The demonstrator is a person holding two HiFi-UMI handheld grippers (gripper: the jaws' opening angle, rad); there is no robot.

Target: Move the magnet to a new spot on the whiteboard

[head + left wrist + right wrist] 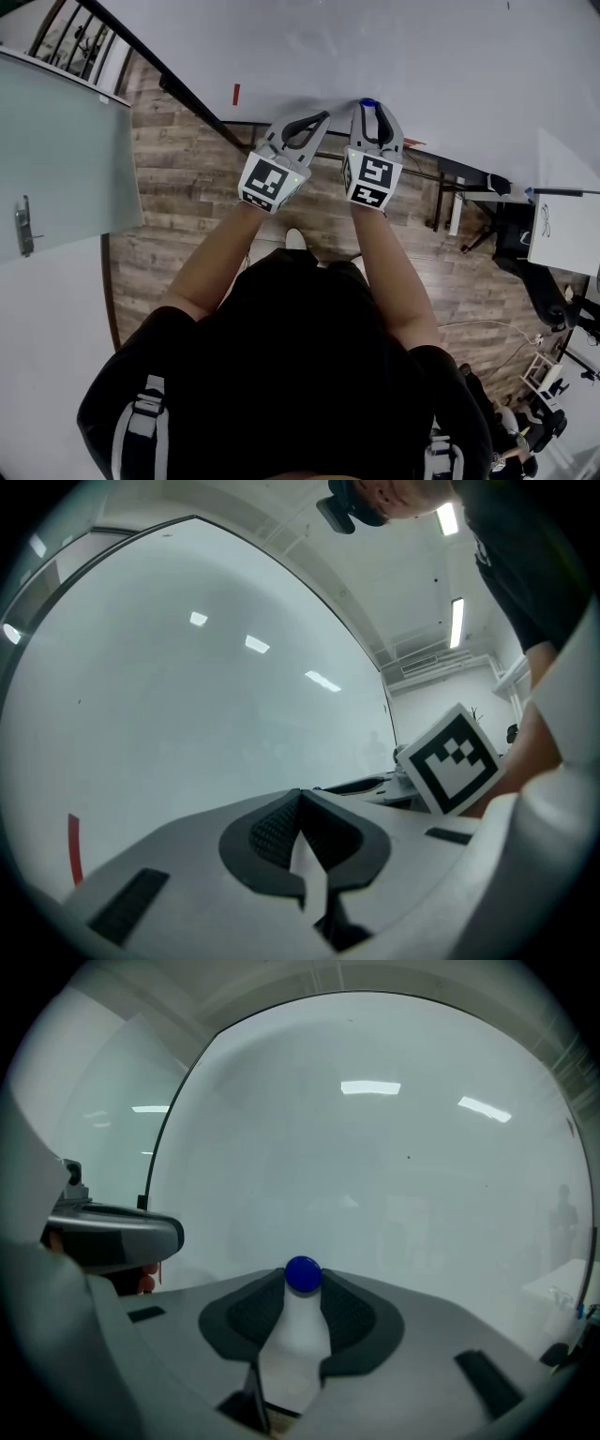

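Observation:
A small round blue magnet (368, 102) (302, 1274) sits against the whiteboard (394, 47) (394, 1166). My right gripper (370, 111) (302, 1285) points at the board, its two pad tips pressed on either side of the magnet. Just to its left, my left gripper (323, 116) (300, 797) also points at the board, its pad tips meeting with nothing between them. A short red mark (236, 94) (73, 847) is on the board further left. From the left gripper view, the right gripper's marker cube (455, 761) shows at the right.
The whiteboard stands on a dark frame (281, 127) over a wooden floor (178, 197). A frosted glass door (56, 159) with a handle is at the left. A black chair (525, 272) and a white panel (567, 211) stand at the right.

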